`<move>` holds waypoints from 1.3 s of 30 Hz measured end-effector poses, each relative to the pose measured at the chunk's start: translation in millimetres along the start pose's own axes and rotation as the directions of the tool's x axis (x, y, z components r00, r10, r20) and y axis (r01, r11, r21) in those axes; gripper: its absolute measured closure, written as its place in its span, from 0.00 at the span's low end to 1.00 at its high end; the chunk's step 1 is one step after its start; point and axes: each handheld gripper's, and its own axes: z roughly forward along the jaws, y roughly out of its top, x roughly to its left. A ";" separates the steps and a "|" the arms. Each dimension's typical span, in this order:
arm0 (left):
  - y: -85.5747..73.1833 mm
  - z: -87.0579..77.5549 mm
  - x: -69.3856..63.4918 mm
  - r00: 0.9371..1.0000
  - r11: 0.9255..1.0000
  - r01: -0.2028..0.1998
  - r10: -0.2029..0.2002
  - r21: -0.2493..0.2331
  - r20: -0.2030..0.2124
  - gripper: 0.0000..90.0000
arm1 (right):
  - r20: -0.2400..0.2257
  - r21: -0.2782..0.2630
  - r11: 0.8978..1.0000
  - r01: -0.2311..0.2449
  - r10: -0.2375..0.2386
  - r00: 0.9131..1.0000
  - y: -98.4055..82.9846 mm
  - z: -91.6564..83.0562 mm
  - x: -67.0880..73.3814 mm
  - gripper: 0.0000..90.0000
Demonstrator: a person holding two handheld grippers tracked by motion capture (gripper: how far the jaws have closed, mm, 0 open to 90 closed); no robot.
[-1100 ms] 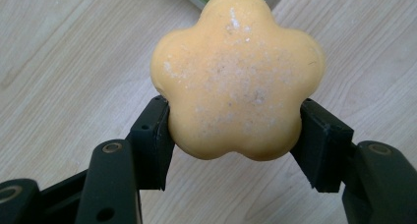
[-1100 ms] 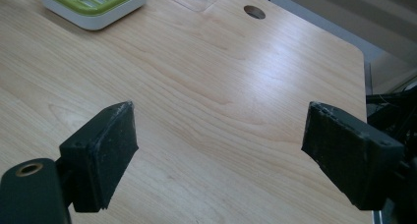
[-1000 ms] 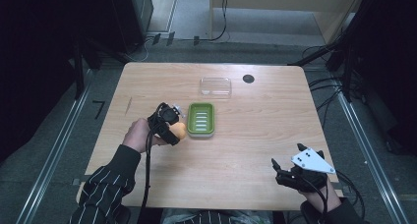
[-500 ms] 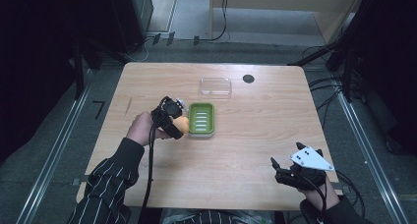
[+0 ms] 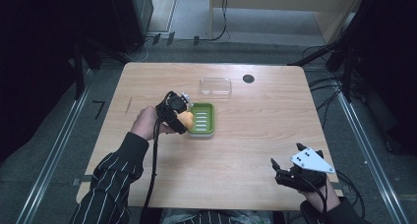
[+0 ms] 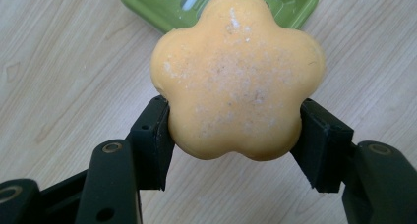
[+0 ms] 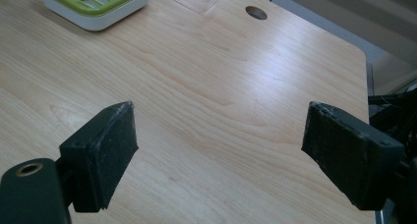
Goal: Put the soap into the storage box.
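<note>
left gripper [image 6: 235, 135] pinches a flower-shaped orange soap [image 6: 238, 76] (lifted) beside the green soap dish [image 5: 202, 119]. right gripper [image 7: 219, 155] rests with jaws spread

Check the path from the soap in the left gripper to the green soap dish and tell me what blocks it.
Nothing visible blocks it. The orange flower-shaped soap is clamped in the left gripper at the near edge of the green soap dish, whose slotted tray looks bare. The clear lid lies apart behind the dish.
</note>
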 end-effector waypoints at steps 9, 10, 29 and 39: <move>11.7 -3.8 -0.2 1.000 0.999 -0.026 0.026 -0.019 0.004 0.44 | 0.000 0.002 1.000 0.002 -0.002 1.000 -0.5 0.2 -1.2 0.15; 12.7 -4.3 0.1 1.000 0.999 -0.025 0.025 -0.025 0.001 0.44 | -0.001 0.003 1.000 0.004 -0.004 1.000 -0.3 0.6 -0.9 0.15; 29.4 -0.9 2.3 0.998 0.998 -0.057 0.057 -0.029 0.008 0.44 | 0.008 0.006 1.000 -0.001 0.001 1.000 -2.9 -2.9 -1.5 0.15; 37.5 5.1 4.4 0.998 0.997 -0.066 0.066 -0.031 0.019 0.44 | 0.022 0.010 1.000 -0.005 0.005 1.000 -5.3 -7.4 -1.5 0.15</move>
